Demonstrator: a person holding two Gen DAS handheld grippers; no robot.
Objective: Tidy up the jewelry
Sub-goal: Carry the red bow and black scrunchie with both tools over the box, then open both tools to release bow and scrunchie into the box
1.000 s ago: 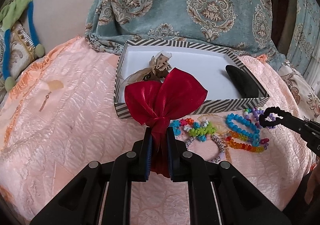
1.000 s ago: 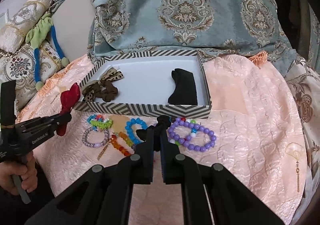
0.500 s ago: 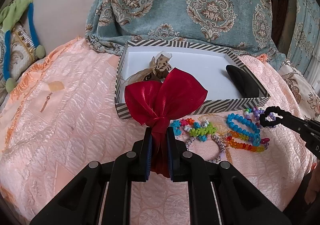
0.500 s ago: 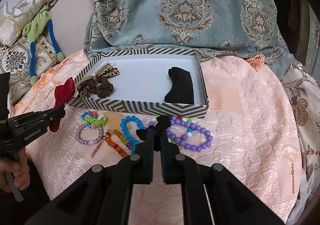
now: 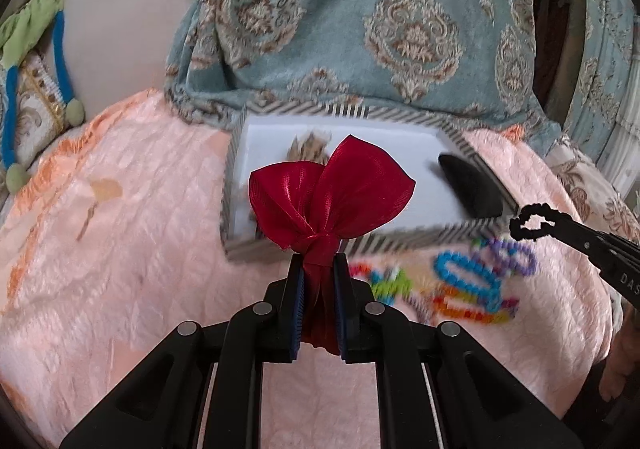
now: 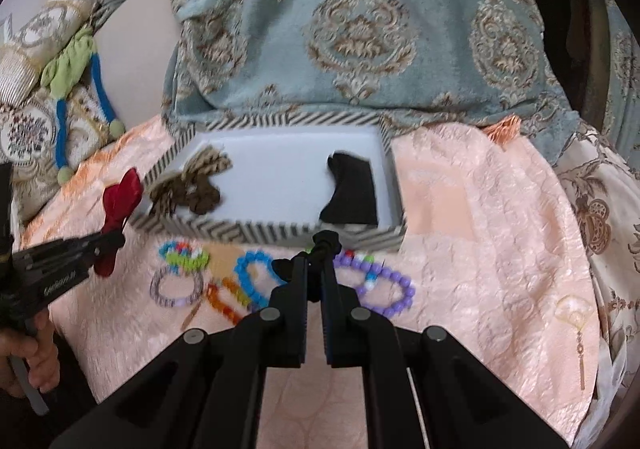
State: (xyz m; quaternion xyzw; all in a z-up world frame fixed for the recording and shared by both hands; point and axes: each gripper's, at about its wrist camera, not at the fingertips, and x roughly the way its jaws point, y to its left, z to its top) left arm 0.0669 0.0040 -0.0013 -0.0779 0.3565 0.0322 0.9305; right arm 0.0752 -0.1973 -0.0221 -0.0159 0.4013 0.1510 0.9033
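Carrying is the step in hand: each gripper has an item lifted and pointed toward the striped box [image 6: 276, 235]. The left gripper [image 5: 319, 261] has its fingers closed tight on the knot of a red satin bow [image 5: 332, 201], which stands up in the air just in front of the box's near wall. The right gripper [image 6: 316, 261] has its fingers nearly together, pinching a black hair tie [image 6: 326, 241] whose loop sticks out past the tips, close above the box's front edge.

By my judgement the next move calls for each gripper to go forward over the near wall, come down onto a bare patch of the white box floor, and then part its fingers. The bow is wide and floppy, so it needs room beside the brown bow [image 6: 188, 185] already lying at the box's left end; the hair tie could drop near the black cloth piece [image 6: 352, 189] at the right end.

The right wrist view shows the bead bracelets [image 6: 248, 281] on the pink bedspread [image 6: 480, 249] fairly clearly, plus a purple bead ring [image 6: 388, 285] and the person's hand on the left handle. The left wrist view blurs those beads and hides most of the brown bow behind the red one, but it shows the hair tie's open loop from the side.
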